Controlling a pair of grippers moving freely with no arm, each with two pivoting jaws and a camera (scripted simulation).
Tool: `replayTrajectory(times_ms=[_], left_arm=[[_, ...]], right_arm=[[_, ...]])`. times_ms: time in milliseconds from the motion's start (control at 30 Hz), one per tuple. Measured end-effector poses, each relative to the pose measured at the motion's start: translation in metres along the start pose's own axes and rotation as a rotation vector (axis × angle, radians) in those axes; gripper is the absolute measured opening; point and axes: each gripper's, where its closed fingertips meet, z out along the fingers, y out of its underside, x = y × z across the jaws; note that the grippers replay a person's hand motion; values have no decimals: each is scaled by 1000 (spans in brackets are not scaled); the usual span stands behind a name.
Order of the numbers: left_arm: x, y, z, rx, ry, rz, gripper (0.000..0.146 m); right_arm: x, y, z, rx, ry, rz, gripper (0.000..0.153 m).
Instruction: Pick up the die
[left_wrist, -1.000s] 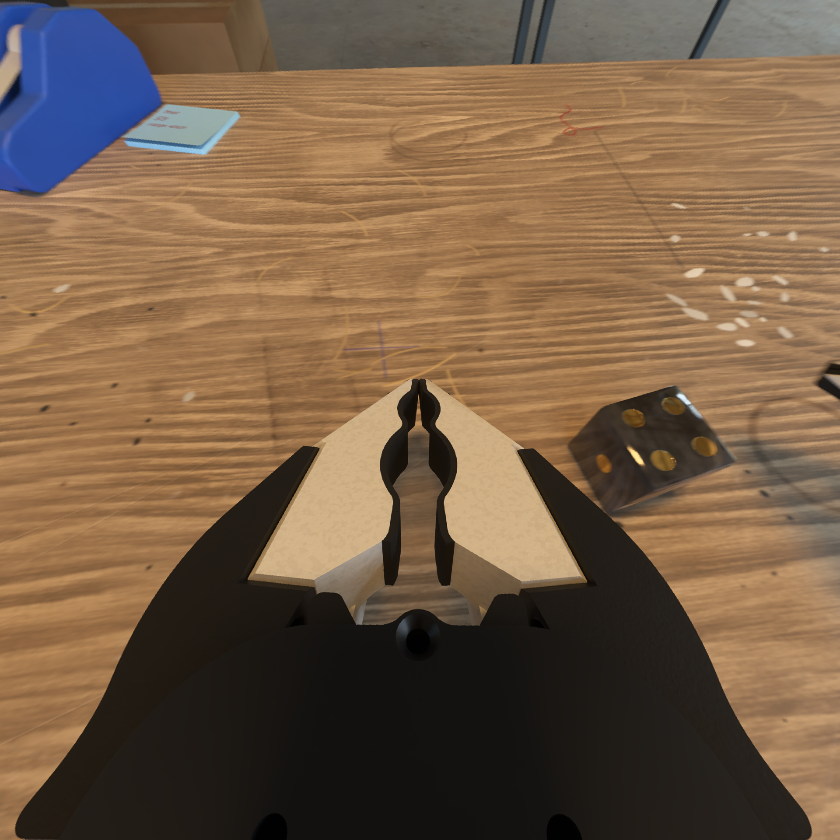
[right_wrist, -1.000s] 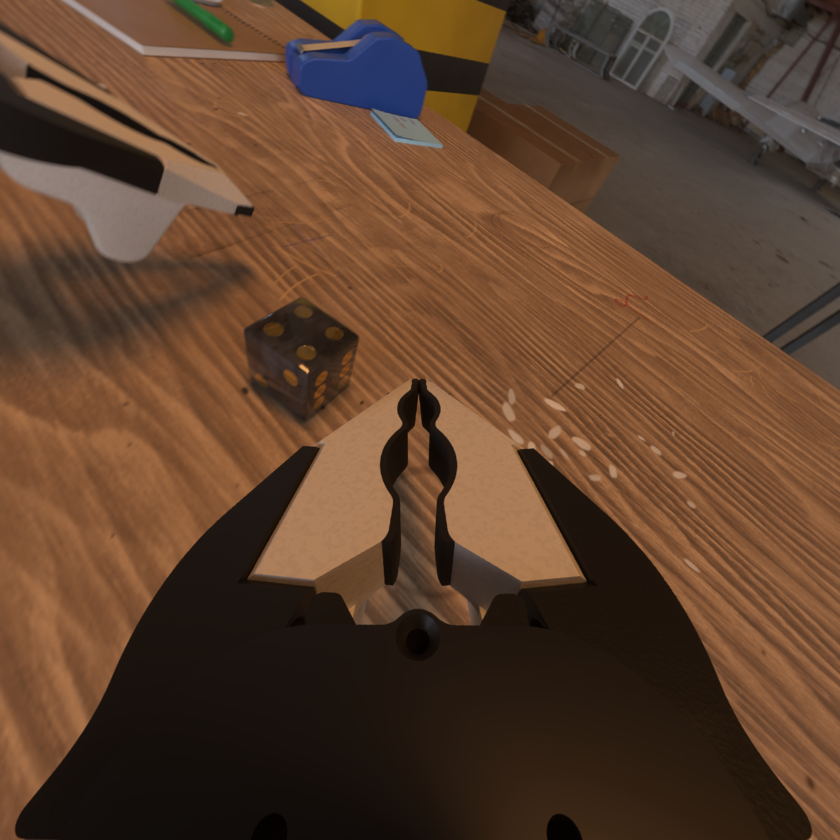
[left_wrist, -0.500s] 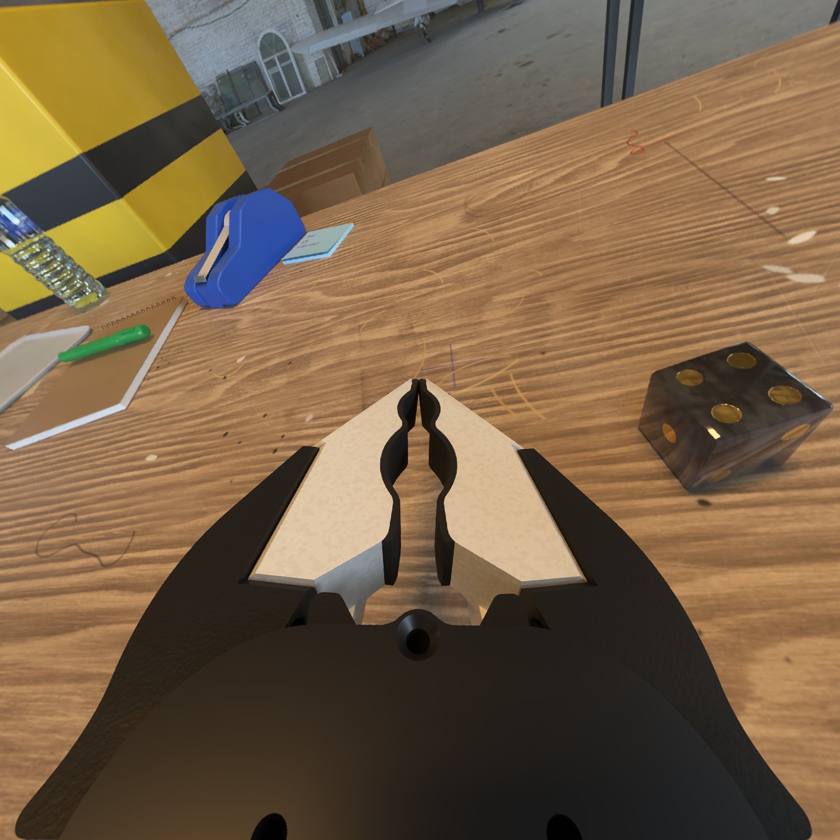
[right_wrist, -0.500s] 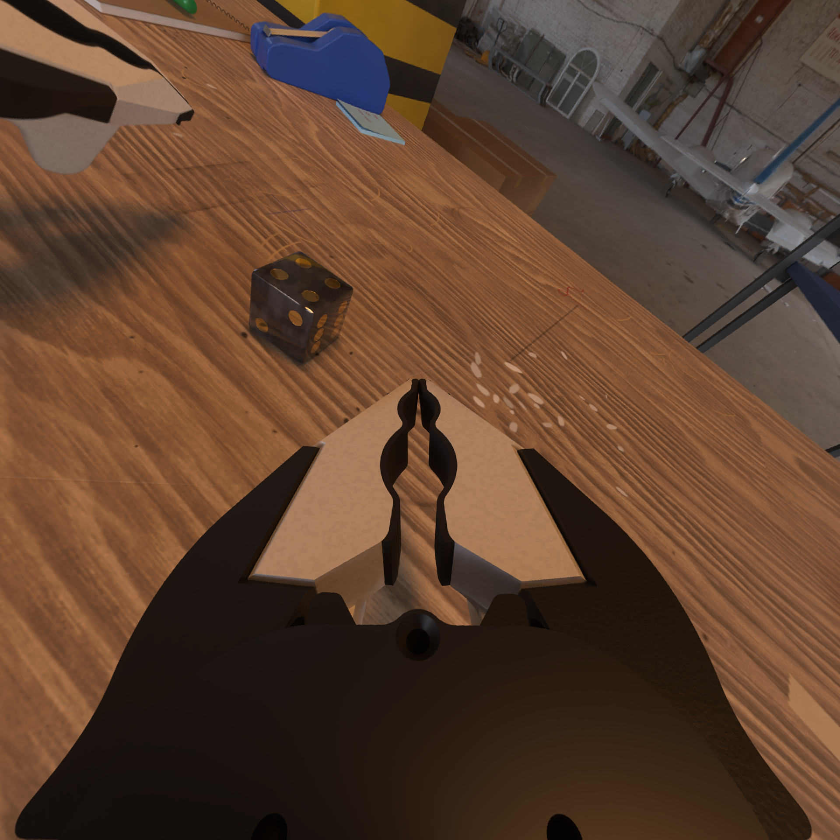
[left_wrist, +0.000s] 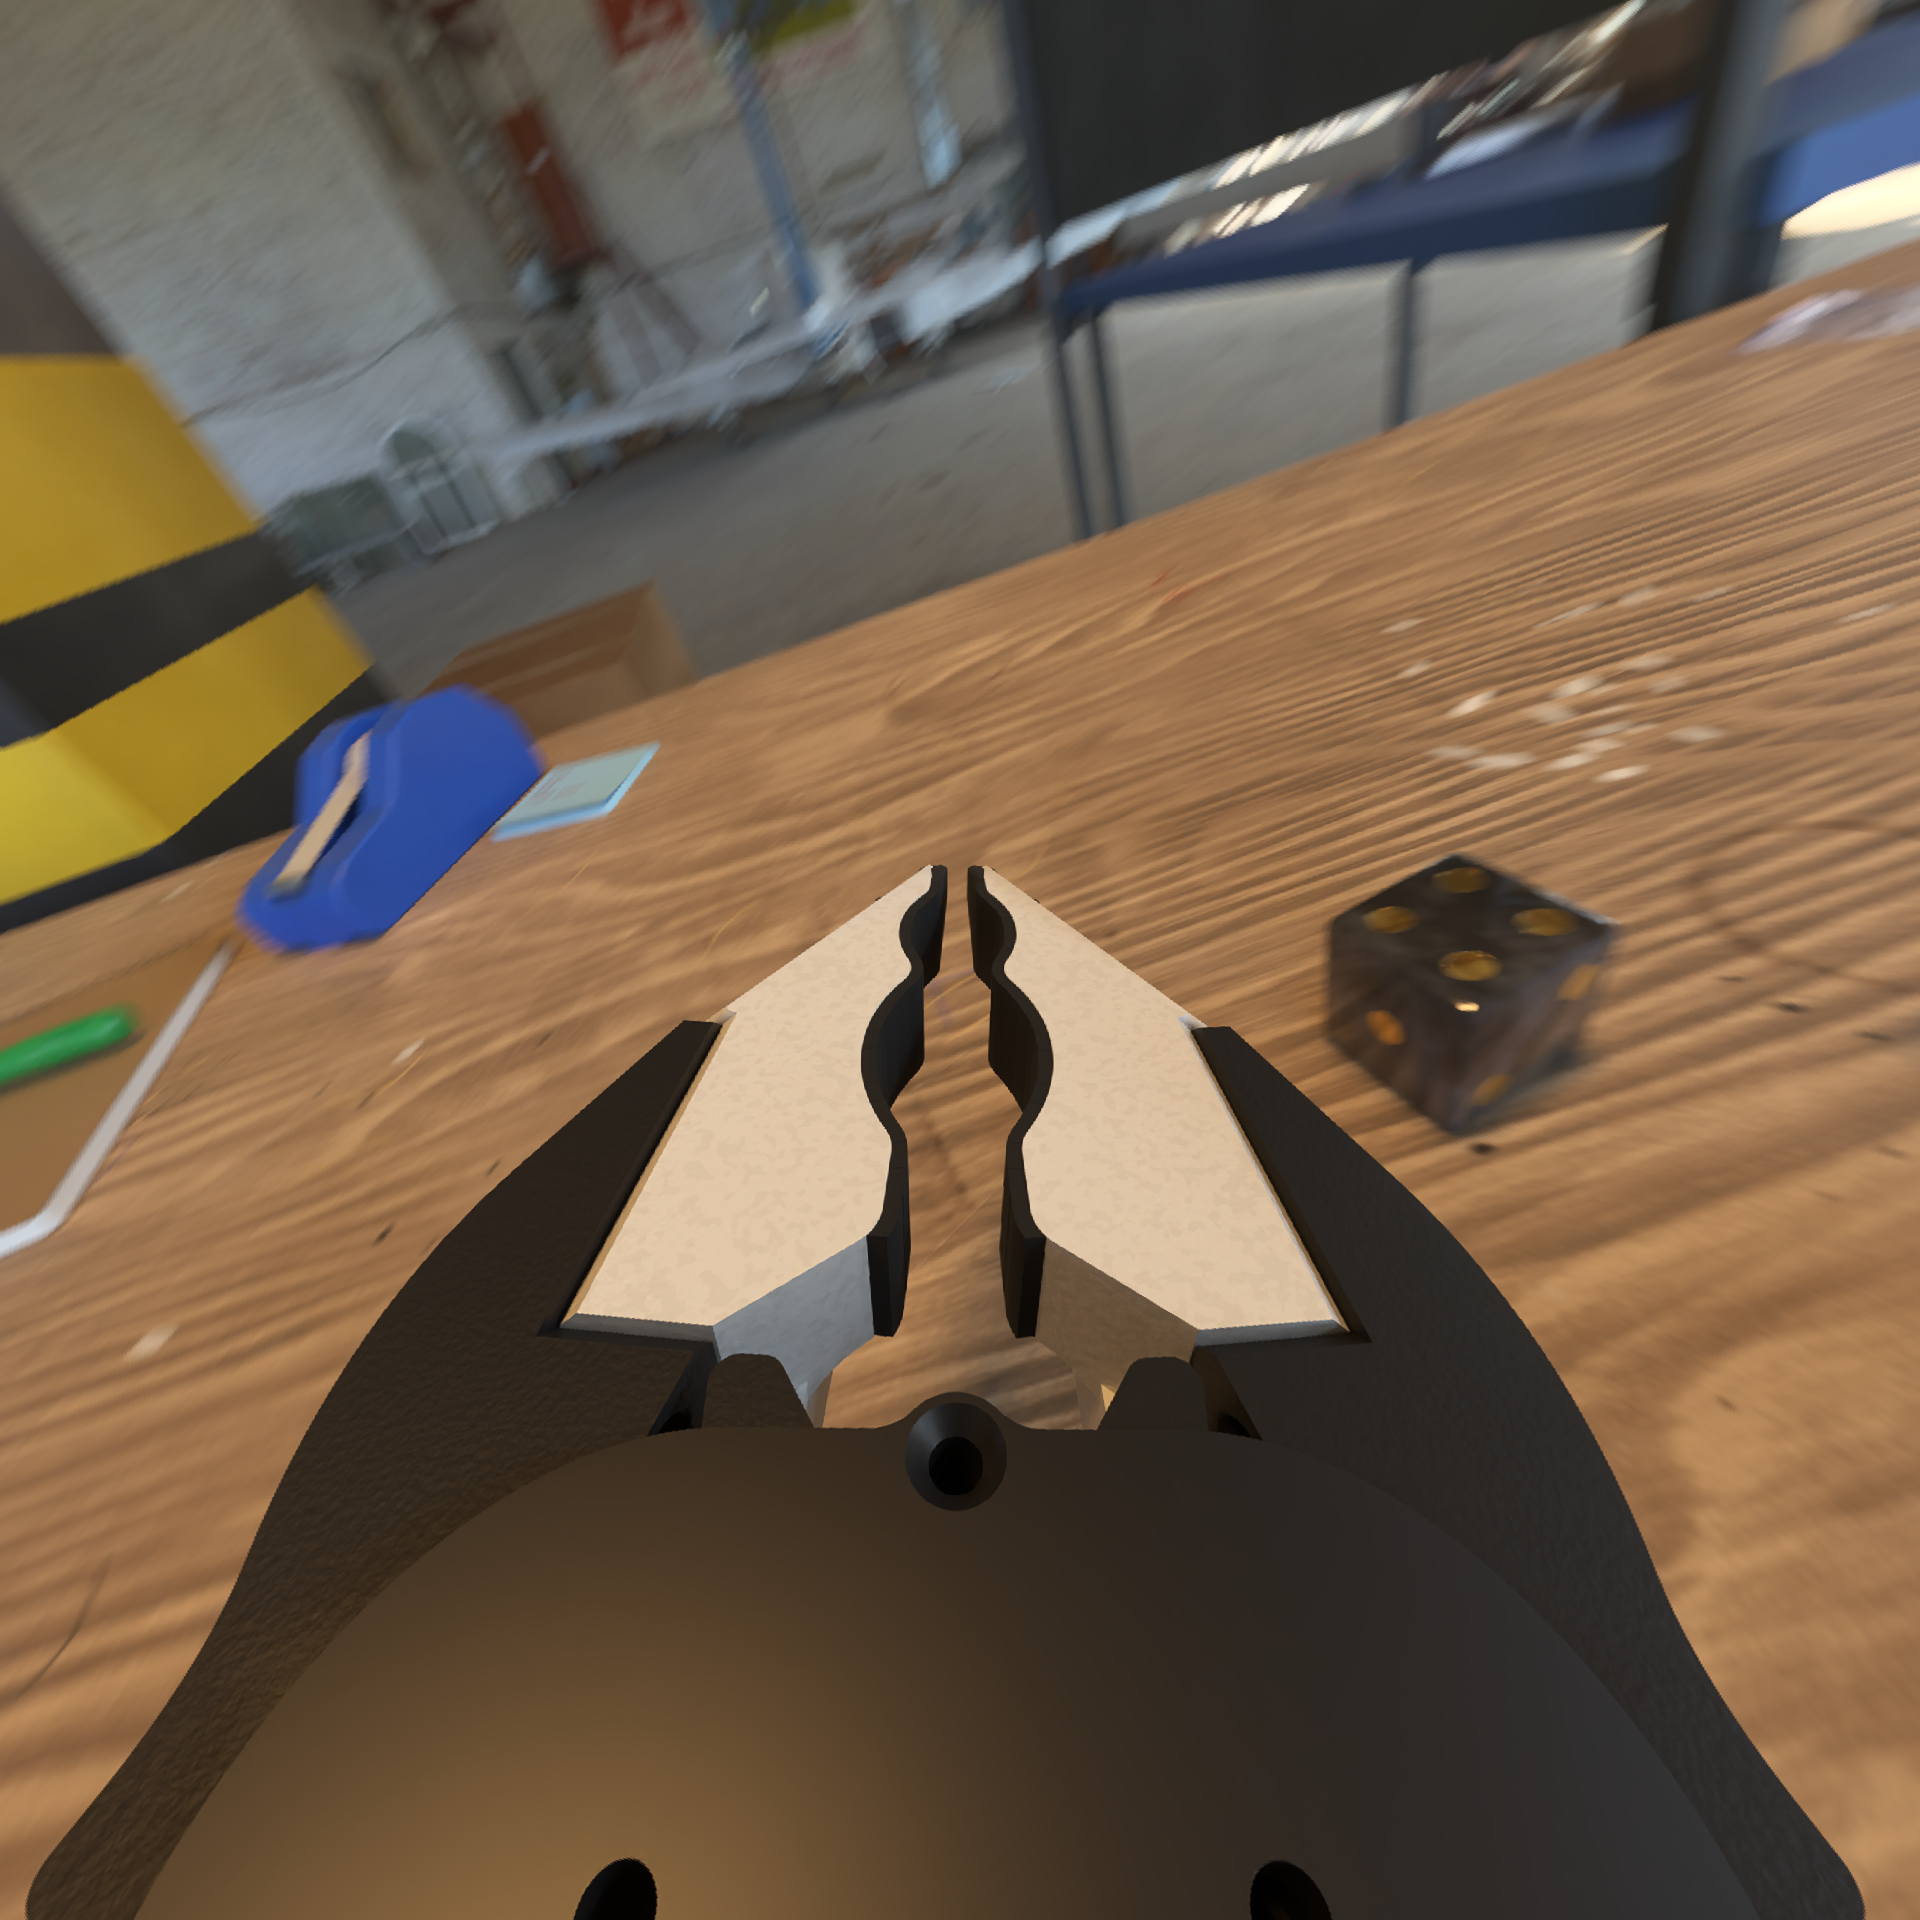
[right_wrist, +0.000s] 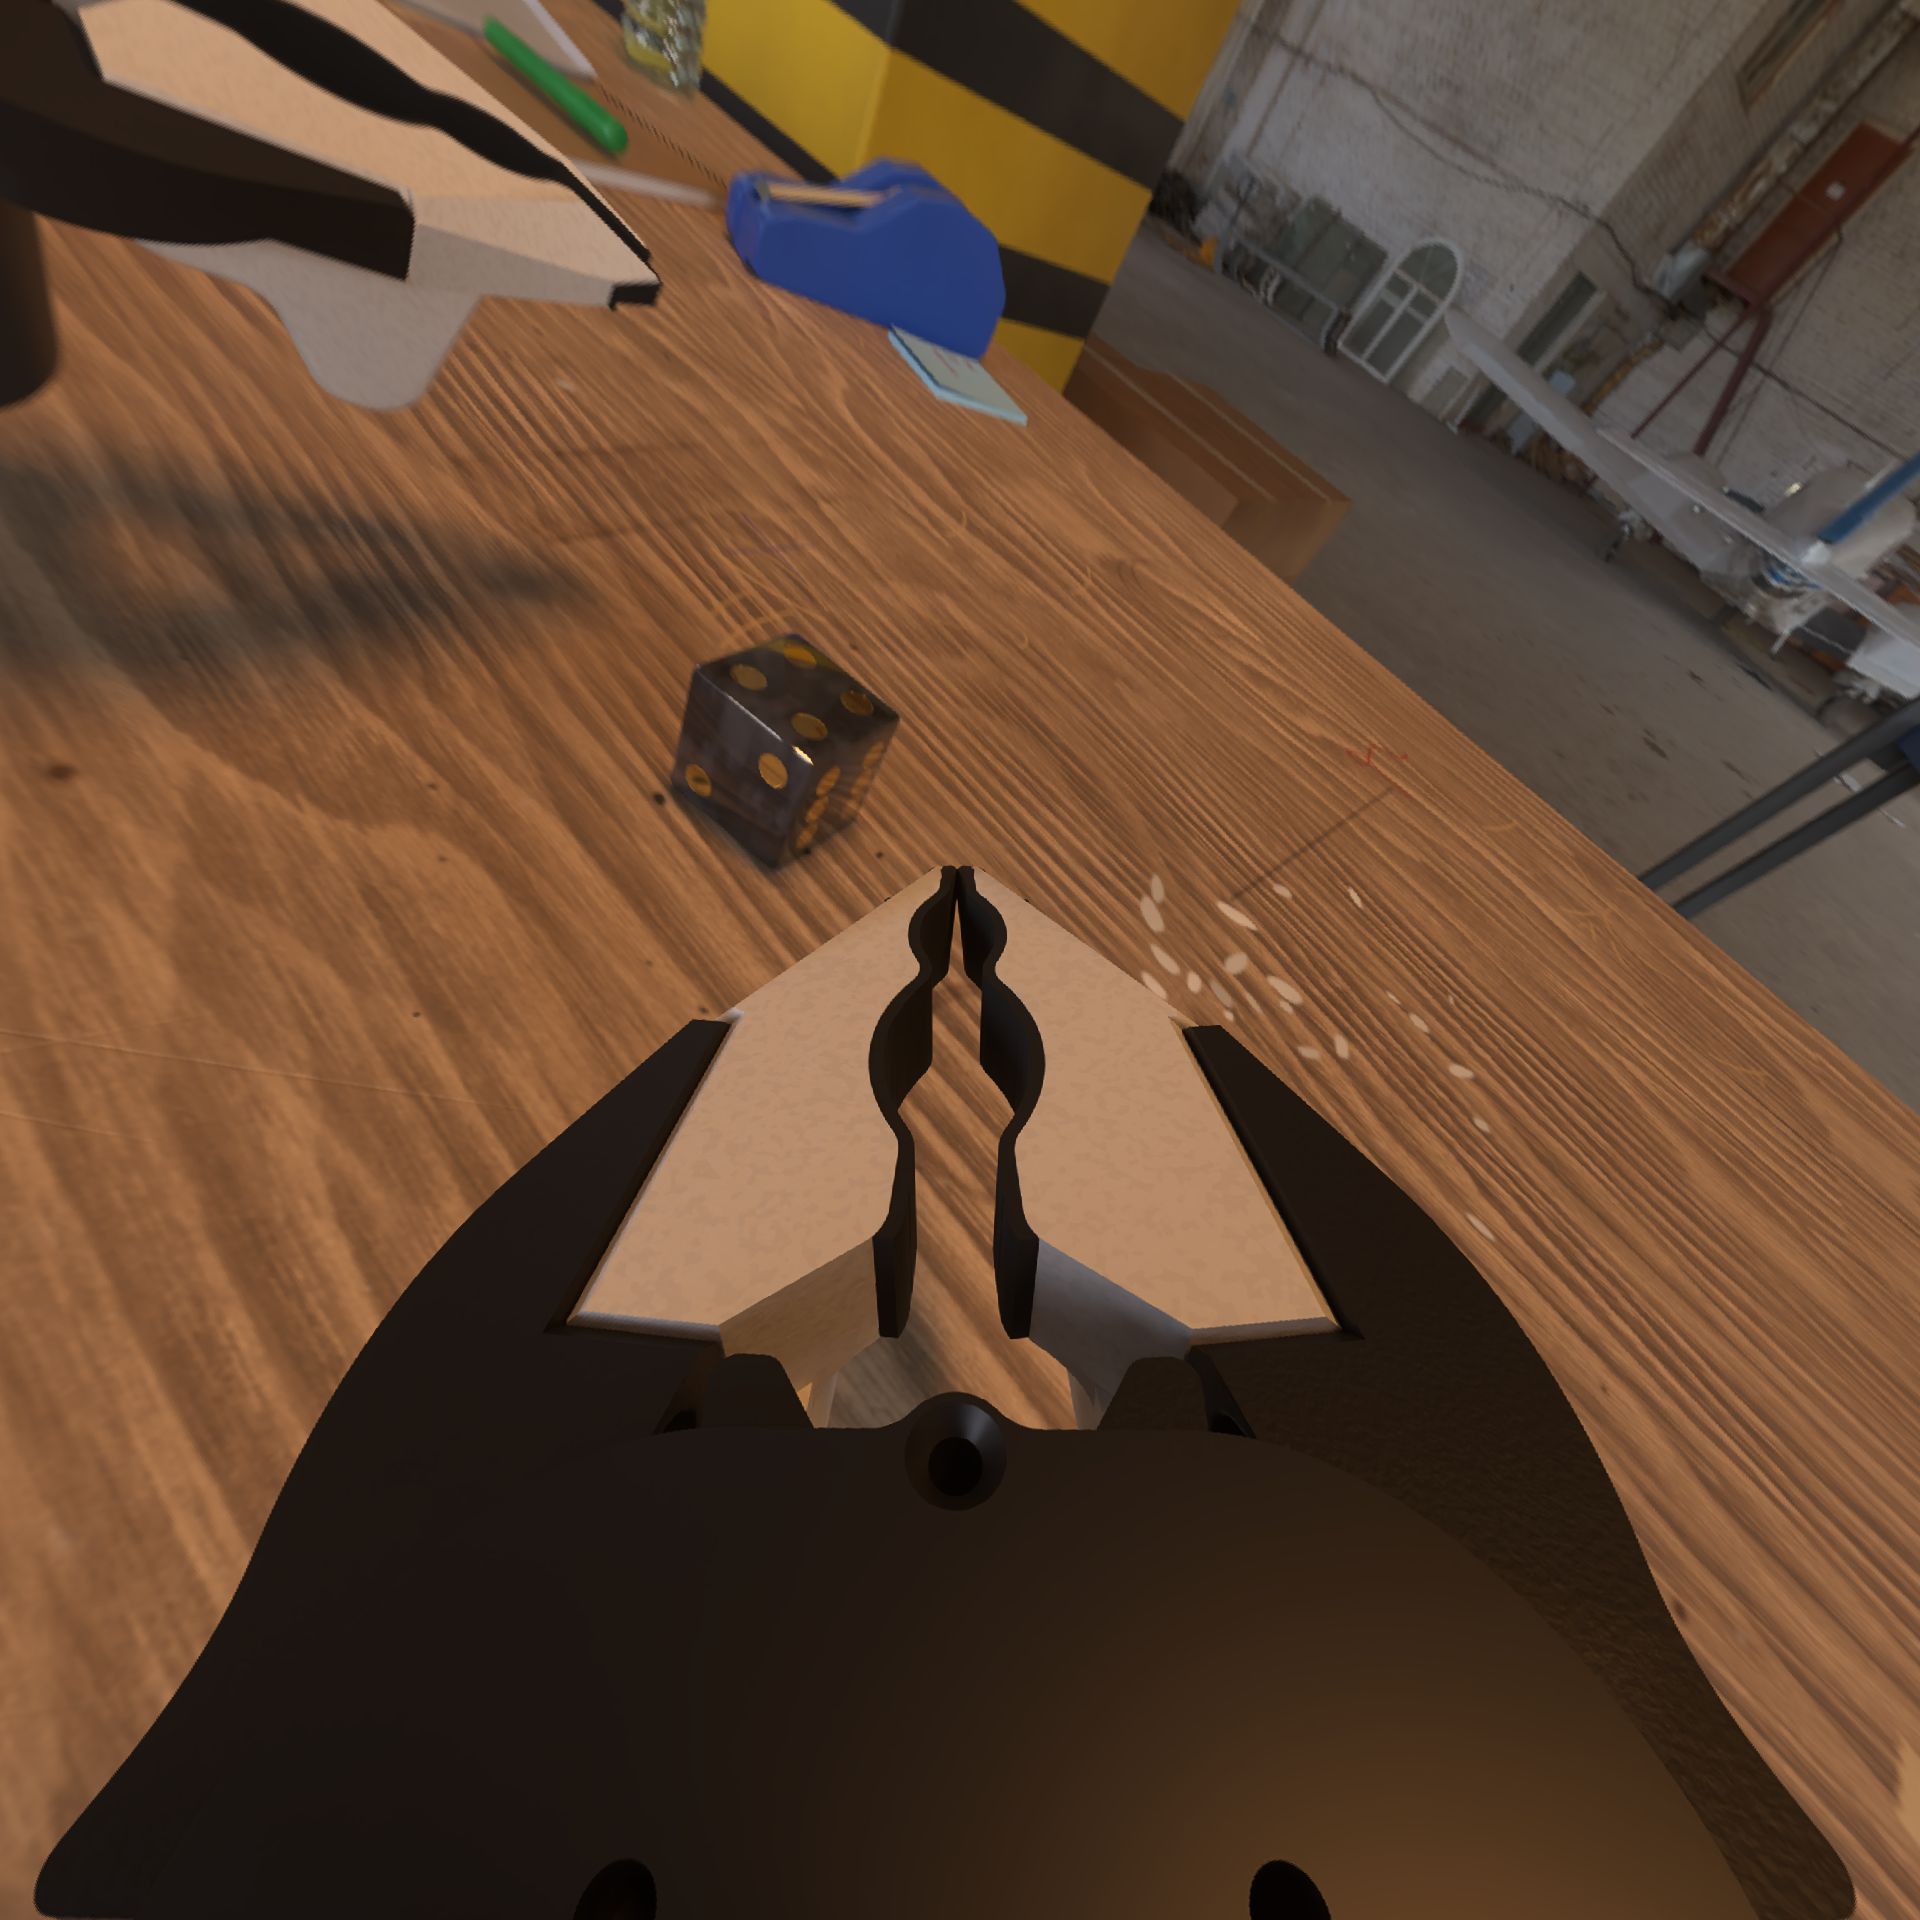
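A grained wooden table (right_wrist: 1247, 727) carries a dark die (right_wrist: 781, 746) with gold pips. Farther back lie a blue tape dispenser (right_wrist: 873, 255), a pale blue notepad (right_wrist: 961, 379) and a green pen (right_wrist: 556, 88).

No legible text in either view. The die (right_wrist: 784, 746) bears gold pips: five on top, two and six on the side faces in the right wrist view. The blue notepad (right_wrist: 958, 376) carries faint reddish lines, too small to read; wall signs (left_wrist: 644, 26) are blurred.
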Motion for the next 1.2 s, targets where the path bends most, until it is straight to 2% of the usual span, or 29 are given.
replayTrajectory(times_ms=[100,200,333,400,467,633,800,933,1067,1200], left_arm=[[24,-13,-12,133,235,1,7],[51,-13,-23,145,488,36,18],[79,9,-27,-47,841,62,63],[81,22,-19,-129,898,190,74],[85,24,-7,-141,933,268,80],[114,25,5,-189,1121,248,81],[127,42,13,-280,1114,357,63],[124,39,17,-268,1083,328,48],[108,10,27,-165,956,151,48],[98,-31,46,-176,700,-79,48]], right_arm=[[0,-6,-3,52,-16,30,0],[5,-11,-6,95,-21,73,0],[6,-13,-9,124,-31,96,0],[5,-14,-9,127,-34,82,0],[3,-14,-9,128,-37,69,0],[5,-15,-10,138,-33,77,0],[6,-15,-10,140,-27,82,0],[4,-14,-8,125,-23,65,0],[4,-14,-8,121,-17,56,0],[5,-14,-8,122,-14,59,0]])
